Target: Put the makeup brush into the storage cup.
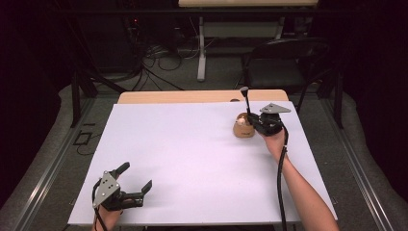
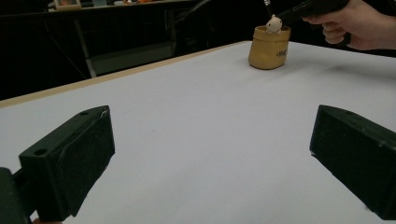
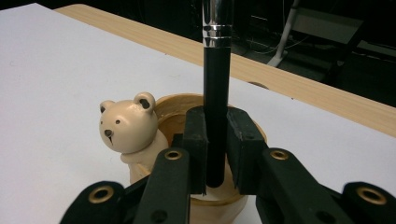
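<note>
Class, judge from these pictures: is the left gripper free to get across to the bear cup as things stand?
Probably yes: the left gripper is open and holds nothing, and bare table lies between it and the cup. But the right gripper holds a brush above the cup.

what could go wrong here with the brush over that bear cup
1. The tall black-handled brush stands upright in the right gripper above the small tan holder cup; lowered off-centre, it could tip the light cup.
2. It could knock the cream bear figure on the rim.
</note>
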{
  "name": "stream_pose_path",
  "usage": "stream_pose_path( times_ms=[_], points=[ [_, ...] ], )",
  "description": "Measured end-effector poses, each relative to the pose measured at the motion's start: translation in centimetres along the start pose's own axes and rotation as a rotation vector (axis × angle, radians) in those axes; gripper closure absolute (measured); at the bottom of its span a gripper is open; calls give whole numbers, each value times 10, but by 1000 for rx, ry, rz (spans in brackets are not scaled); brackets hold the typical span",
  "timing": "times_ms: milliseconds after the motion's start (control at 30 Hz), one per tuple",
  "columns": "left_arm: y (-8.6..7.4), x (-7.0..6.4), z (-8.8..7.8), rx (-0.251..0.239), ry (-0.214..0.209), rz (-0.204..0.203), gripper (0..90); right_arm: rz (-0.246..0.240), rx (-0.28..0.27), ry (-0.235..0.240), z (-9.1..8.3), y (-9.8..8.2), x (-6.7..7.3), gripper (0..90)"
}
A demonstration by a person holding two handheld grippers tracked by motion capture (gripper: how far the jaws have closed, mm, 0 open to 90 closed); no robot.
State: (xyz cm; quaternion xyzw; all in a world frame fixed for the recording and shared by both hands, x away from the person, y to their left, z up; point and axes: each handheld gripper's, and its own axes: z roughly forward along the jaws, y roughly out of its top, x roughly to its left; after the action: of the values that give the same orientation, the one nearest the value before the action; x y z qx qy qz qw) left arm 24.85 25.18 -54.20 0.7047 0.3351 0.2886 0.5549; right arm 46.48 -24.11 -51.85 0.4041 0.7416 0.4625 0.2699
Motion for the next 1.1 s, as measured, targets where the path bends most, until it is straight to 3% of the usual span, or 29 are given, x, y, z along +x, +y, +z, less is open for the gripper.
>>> stream_pose_path(
  times_ms=[767, 933, 1000, 1100],
  points=[
    [0, 0, 0, 0, -2, 0, 0, -22, 24, 2, 2, 0, 0, 771],
    [0, 0, -1, 0, -2, 1, 0, -28, 32, -8, 0, 0, 0, 665],
    [0, 0, -1, -1, -1, 0, 0, -22, 23, 0, -2, 1, -1, 582],
    [0, 0, 0, 0, -2, 1, 0, -32, 17, -31, -5, 4, 0, 479]
  ],
)
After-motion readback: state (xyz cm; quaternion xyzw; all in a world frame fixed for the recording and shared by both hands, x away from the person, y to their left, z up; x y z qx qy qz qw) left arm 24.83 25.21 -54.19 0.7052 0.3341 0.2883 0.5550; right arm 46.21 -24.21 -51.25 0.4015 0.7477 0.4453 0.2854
